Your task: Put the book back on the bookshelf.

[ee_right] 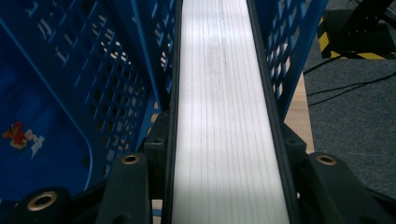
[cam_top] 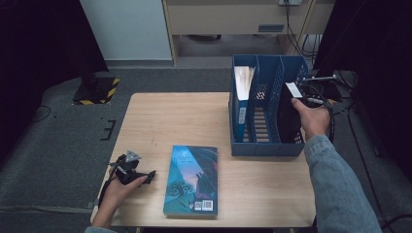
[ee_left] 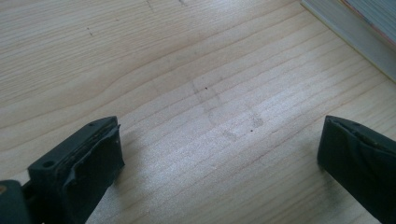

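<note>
A blue file rack point(cam_top: 265, 145) with three slots stands at the table's right. A black-covered book point(cam_top: 287, 116) stands upright in its rightmost slot, and my right gripper point(cam_top: 293, 103) is shut on it from the near side. In the right gripper view the book's white page edge point(ee_right: 224, 70) runs between the jaws of my right gripper point(ee_right: 225, 140), which press on both covers, with rack walls point(ee_right: 93, 56) on either side. A teal book point(cam_top: 192, 179) lies flat near the front edge. My left gripper point(cam_top: 138, 167) rests left of it, open and holding nothing point(ee_left: 219, 140).
Another book point(cam_top: 243, 92) with a blue spine stands in the rack's leftmost slot; the middle slot holds nothing. The wooden table point(cam_top: 160, 121) is bare at its left and back. The teal book's page edge point(ee_left: 364, 32) shows in the left gripper view. Cables lie on the floor at right.
</note>
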A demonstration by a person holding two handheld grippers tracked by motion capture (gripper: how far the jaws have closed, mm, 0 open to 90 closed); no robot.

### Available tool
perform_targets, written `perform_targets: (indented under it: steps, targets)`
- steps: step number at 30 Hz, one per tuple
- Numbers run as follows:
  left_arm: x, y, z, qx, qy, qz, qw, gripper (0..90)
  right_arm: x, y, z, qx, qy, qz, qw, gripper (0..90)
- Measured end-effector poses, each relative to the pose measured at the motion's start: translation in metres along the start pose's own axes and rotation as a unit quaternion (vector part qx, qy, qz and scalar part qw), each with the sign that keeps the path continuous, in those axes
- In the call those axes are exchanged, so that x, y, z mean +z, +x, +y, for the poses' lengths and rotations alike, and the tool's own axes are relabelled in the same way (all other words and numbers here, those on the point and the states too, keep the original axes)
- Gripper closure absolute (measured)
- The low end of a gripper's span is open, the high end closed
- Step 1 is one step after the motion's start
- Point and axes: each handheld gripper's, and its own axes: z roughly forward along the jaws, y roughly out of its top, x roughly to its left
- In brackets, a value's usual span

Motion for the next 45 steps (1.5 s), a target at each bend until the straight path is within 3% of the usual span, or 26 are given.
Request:
perform_targets:
  steps: [9, 15, 18, 45]
  targets:
    - [0.0, 0.0, 0.0, 0.0, -0.002, 0.001, 1.0, 0.0, 0.008, -0.002, 0.014, 0.008, -0.017, -0.003, 0.9998, 52.9]
    - [0.0, 0.0, -0.001, 0.001, -0.003, 0.0, 1.0, 0.0, 0.02, 0.004, 0.02, -0.011, -0.018, -0.01, 0.9997, 52.8]
    - [0.0, 0.0, -0.001, 0.001, -0.002, 0.0, 1.0, 0.0, 0.023, 0.005, 0.023, -0.006, -0.021, -0.012, 0.9997, 52.8]
    - [0.0, 0.0, 0.0, 0.002, 0.0, -0.001, 1.0, 0.0, 0.034, -0.001, 0.02, -0.006, -0.018, -0.021, 0.9996, 50.0]
